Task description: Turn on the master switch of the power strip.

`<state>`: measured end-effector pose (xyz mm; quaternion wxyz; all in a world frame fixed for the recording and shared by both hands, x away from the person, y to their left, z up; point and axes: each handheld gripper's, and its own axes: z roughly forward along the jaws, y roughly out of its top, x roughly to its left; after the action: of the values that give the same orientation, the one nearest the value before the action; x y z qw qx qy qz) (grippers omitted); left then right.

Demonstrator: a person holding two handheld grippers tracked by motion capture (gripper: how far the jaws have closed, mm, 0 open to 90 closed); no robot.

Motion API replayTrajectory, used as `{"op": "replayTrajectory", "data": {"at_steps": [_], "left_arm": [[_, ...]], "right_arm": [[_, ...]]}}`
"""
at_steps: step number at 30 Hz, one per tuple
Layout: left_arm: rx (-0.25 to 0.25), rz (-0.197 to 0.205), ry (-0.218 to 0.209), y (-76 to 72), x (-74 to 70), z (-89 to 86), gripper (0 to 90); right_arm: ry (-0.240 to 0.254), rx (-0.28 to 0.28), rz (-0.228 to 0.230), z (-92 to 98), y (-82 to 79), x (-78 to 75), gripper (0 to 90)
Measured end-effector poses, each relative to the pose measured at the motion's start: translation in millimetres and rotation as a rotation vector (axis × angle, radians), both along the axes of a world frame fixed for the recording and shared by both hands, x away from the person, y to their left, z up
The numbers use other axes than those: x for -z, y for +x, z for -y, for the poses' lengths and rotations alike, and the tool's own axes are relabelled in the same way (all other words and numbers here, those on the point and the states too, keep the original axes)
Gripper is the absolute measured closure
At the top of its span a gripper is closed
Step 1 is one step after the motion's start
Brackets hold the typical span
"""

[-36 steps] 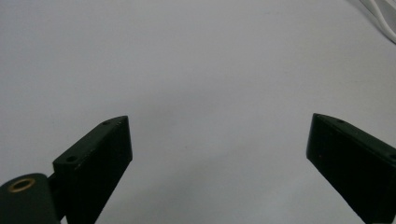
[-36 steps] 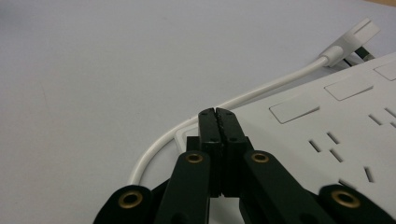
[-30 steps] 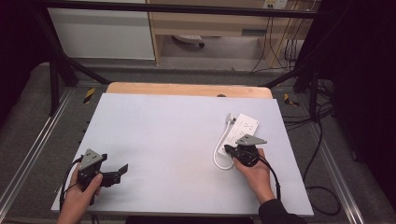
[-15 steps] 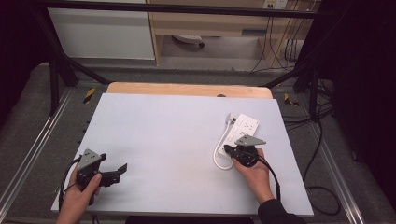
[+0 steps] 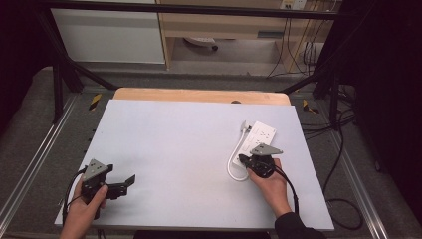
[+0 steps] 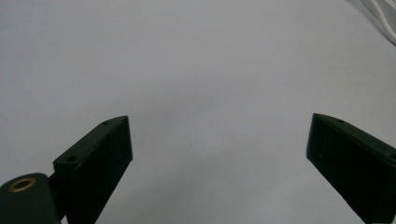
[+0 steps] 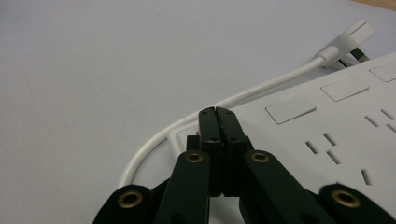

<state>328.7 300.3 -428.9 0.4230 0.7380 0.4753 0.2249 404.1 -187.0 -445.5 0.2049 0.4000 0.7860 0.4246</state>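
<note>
One white power strip (image 5: 259, 137) with one cord (image 5: 233, 164) lies under my right gripper (image 5: 244, 159), jaws together; my left gripper (image 5: 130, 180) gapes wide.

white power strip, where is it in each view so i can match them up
High view: the white power strip lies right of centre on the grey table, just beyond the right gripper.
Left gripper view: its body is not in the picture; a bit of white cord crosses the top right corner.
Right gripper view: it takes up the right side, behind the shut gripper.
Shared landmark: the white cord looping off the strip.
</note>
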Motion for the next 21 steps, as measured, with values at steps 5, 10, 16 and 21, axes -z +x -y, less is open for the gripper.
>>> {"op": "replayTrajectory", "data": {"at_steps": [5, 10, 16, 21], "left_arm": [[0.004, -0.001, 0.001, -0.3, 0.3, 1.6, 7.2], [0.011, -0.008, 0.015, 0.5, 1.6, 3.1, 7.2], [0.015, -0.012, 0.024, 0.4, 2.1, 4.4, 7.2], [0.011, -0.013, 0.024, 0.7, 2.4, 3.8, 7.2]], "right_arm": [[0.001, 0.001, -0.004, 0.2, 0.7, 0.0, 90.0], [-0.001, 0.0, -0.004, -0.1, 0.8, -0.2, 90.0], [-0.015, 0.007, -0.005, 2.4, 1.4, -0.8, 90.0], [-0.017, 0.006, -0.009, 2.2, 1.3, -1.3, 90.0]]}}
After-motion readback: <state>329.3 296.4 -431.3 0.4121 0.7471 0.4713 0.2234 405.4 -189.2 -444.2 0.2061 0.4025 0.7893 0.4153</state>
